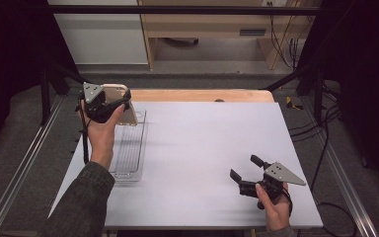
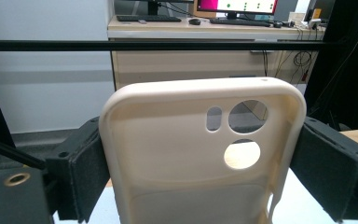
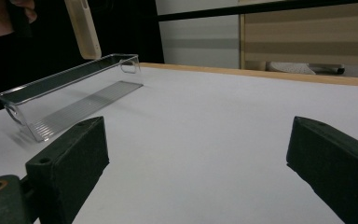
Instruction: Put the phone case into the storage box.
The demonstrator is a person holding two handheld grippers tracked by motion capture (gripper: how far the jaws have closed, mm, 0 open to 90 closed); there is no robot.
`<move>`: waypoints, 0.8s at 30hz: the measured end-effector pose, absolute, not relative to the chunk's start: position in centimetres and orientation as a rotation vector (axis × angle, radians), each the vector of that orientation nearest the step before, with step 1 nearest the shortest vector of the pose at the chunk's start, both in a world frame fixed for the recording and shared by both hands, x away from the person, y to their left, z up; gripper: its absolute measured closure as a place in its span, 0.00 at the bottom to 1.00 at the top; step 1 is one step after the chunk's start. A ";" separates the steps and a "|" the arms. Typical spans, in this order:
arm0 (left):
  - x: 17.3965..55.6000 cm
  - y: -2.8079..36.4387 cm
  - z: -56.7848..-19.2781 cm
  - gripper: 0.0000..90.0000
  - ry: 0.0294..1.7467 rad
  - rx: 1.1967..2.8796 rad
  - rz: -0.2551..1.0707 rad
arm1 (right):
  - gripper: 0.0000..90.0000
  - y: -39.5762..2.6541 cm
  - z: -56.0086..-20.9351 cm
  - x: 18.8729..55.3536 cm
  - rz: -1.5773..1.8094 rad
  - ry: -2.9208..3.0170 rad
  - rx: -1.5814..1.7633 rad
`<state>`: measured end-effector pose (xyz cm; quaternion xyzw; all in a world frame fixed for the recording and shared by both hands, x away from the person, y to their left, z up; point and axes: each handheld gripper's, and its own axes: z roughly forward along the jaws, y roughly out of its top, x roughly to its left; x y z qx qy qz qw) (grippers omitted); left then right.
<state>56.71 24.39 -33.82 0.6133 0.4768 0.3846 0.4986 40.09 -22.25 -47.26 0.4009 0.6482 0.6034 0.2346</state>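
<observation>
— Table (image 1: 202, 148) first: where's the bin?

— Bin (image 1: 131, 148) lies along the left edge, and I hold the case (image 1: 123, 106) above its far end in the left gripper (image 1: 116, 106).

— Grip?

— Jaws pinch the case by its long edges, camera holes up, open side facing me. I judge it's the carry step; next I lower and let go inside.

— Right gripper (image 1: 244, 170)?

— Spread, idle, near the front.

Matt cream rubbery phone case (image 2: 186, 154), clear glossy ribbed plastic tray (image 3: 70, 98), smooth matt table (image 1: 202, 148)
</observation>
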 end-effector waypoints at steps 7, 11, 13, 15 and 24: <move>57.0 24.3 -34.2 0.12 1.163 1.488 0.943 | 0.06 -22.3 -47.2 40.1 1.660 1.775 1.103; 57.6 24.0 -34.7 0.12 1.169 1.484 0.944 | 0.06 -22.3 -47.2 40.1 1.660 1.777 1.103; 57.9 23.9 -35.0 0.12 1.173 1.483 0.943 | 0.06 -22.2 -47.3 40.1 1.662 1.778 1.102; 58.4 23.8 -35.4 0.12 1.180 1.478 0.941 | 0.06 -22.2 -47.3 40.1 1.663 1.780 1.102; 60.3 23.6 -36.9 0.12 1.198 1.482 0.958 | 0.06 -22.4 -47.4 40.1 1.668 1.775 1.106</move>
